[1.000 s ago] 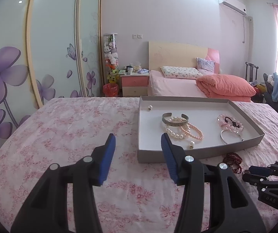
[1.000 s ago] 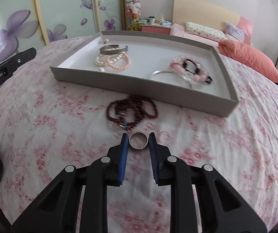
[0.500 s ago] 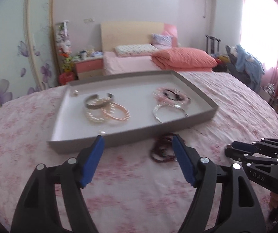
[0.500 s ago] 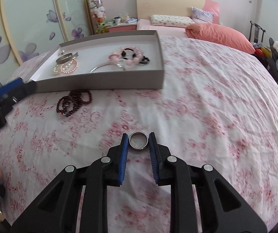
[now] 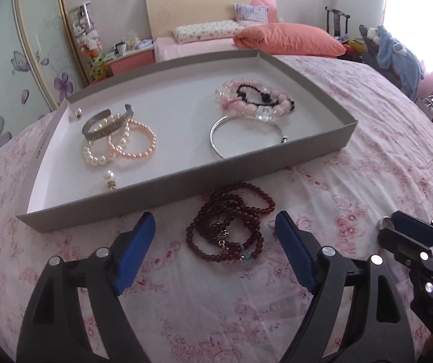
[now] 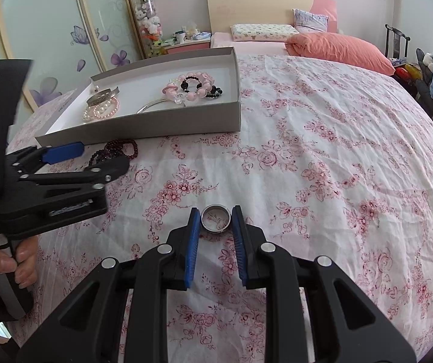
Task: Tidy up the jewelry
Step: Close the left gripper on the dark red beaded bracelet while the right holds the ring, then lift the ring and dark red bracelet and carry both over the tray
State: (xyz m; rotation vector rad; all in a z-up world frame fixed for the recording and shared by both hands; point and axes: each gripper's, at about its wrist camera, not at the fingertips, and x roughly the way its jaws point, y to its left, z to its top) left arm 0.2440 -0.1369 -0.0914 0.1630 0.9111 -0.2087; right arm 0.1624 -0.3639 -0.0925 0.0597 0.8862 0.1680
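My left gripper (image 5: 215,227) has swung right and dipped since a second ago: back then its blue pads framed bare bedspread left of the tray, now the dark red bead strand (image 5: 230,222) lies between them on the cloth, untouched, with slack on both sides. Its jaws have just been opening and stand wide. My right gripper (image 6: 216,218) looks the same as before, pinched on the silver ring (image 6: 216,218), which sits flat between the pad tips above the floral bedspread (image 6: 322,157); the tray has slid to the far left of its view. In the left view the right gripper's tip shows at the near right, well apart from the beads. A hand (image 6: 1,267) holds the left gripper's handle at the near left. Just beyond the beads is the grey tray (image 5: 168,186), near wall almost touching the strand. Inside: pearl earring (image 5: 109,178) near left, white and peach pearl bracelets (image 5: 119,145) with a silver cuff (image 5: 107,124) over them, silver bangle (image 5: 246,136) right of centre, pink bead bracelets (image 5: 252,98) behind it. Writing: small print on the tray's left inner wall and white lettering on the left gripper's body, both unreadable.
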